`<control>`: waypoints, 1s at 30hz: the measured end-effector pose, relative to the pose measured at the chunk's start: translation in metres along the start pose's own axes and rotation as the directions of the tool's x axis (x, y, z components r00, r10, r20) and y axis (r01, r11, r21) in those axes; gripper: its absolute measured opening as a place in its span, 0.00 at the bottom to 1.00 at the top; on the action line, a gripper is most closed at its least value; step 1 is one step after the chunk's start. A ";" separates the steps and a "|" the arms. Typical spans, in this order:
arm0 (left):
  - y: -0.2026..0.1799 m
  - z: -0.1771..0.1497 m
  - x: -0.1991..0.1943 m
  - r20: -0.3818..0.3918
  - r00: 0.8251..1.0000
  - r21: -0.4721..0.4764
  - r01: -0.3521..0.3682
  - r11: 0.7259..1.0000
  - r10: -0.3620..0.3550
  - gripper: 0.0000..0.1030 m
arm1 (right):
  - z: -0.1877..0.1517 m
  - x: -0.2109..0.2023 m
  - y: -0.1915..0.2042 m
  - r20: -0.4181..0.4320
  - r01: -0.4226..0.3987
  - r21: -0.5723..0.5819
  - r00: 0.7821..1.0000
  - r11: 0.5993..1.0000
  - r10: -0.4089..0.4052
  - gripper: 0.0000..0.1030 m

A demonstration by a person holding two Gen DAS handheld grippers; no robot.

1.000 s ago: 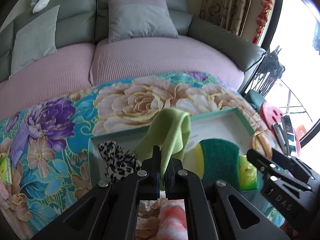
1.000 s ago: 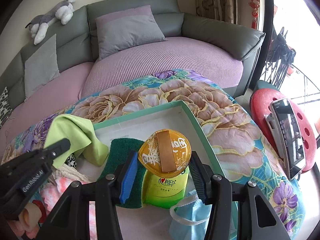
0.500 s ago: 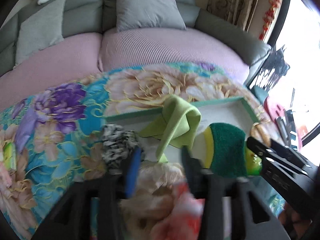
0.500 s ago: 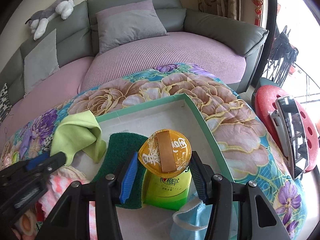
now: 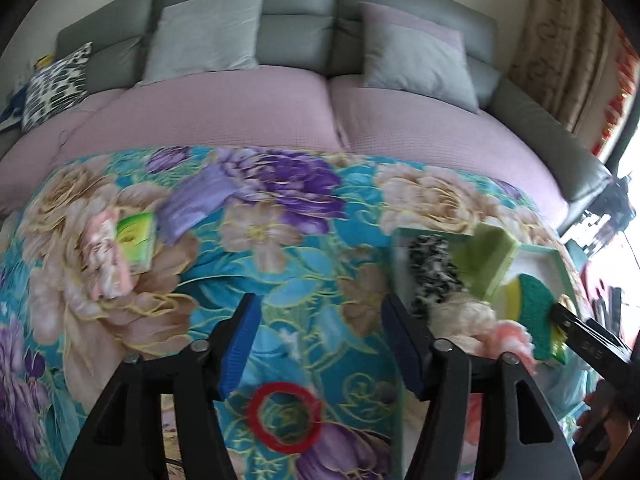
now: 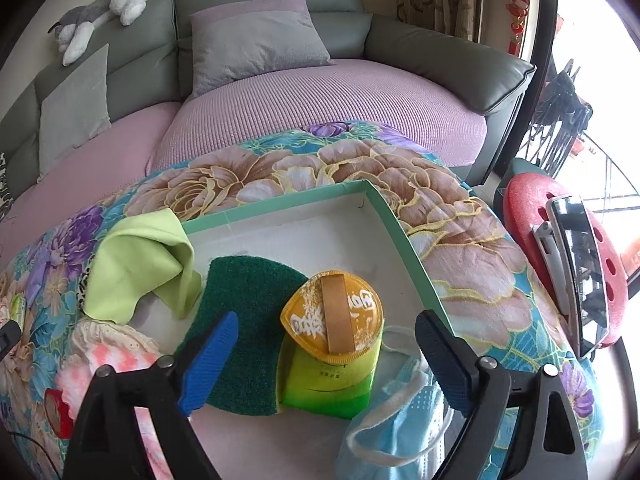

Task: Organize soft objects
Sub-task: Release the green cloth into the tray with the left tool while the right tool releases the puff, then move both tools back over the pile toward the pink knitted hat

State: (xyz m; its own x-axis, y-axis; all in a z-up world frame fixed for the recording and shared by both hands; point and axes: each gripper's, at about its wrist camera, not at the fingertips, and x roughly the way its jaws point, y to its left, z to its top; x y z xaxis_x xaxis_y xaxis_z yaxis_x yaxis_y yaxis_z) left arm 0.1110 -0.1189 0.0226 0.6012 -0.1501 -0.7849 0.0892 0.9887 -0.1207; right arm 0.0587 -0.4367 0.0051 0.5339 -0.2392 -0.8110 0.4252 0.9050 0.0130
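Since a second ago the left claw (image 5: 320, 344) has let go of the lime-green cloth (image 6: 140, 264) and swung left, out over the floral quilted cover (image 5: 280, 240); its jaws have just been opening and now stand wide with nothing between them. The right claw (image 6: 328, 344) has also just spread wide, its pads clear on both sides of the gold round puff (image 6: 332, 316) atop the green packet (image 6: 332, 380).

Both lie in the shallow mint-edged cardboard box (image 6: 396, 224), beside a dark green scouring pad (image 6: 248, 320), with a pale blue face mask (image 6: 396, 420) at the near right.

Only the left wrist view shows a red ring (image 5: 284, 418) near the claw and a pink fluffy bundle (image 5: 106, 256) beside a small green packet (image 5: 136, 240) at far left. Both claws point steeply down.
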 end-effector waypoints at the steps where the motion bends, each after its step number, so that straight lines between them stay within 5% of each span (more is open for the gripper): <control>1: 0.003 0.000 0.001 0.002 1.000 -0.008 -0.002 1.000 0.002 0.65 | 0.000 0.000 0.001 0.001 0.002 -0.003 1.000 1.000 -0.002 0.93; 2: 0.005 -0.001 0.002 0.001 1.000 -0.011 0.000 1.000 0.000 0.67 | 0.001 0.000 0.002 0.000 0.011 -0.008 1.000 1.000 -0.011 1.00; 6: 0.012 -0.003 0.008 -0.013 1.000 -0.023 -0.010 1.000 0.010 0.81 | 0.001 -0.002 0.003 0.015 0.032 -0.005 0.999 0.999 -0.032 1.00; 30: 0.071 -0.006 -0.007 0.004 0.995 -0.129 -0.098 0.987 0.099 0.93 | -0.001 -0.029 0.029 0.035 0.013 -0.030 0.999 0.999 -0.012 1.00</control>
State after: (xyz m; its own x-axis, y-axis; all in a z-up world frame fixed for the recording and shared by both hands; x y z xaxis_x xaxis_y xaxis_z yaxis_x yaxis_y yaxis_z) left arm 0.1086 -0.0475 0.0162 0.6106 -0.0514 -0.7903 -0.0733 0.9900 -0.1209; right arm 0.0552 -0.4030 0.0287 0.5535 -0.2624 -0.7904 0.4102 0.9119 -0.0154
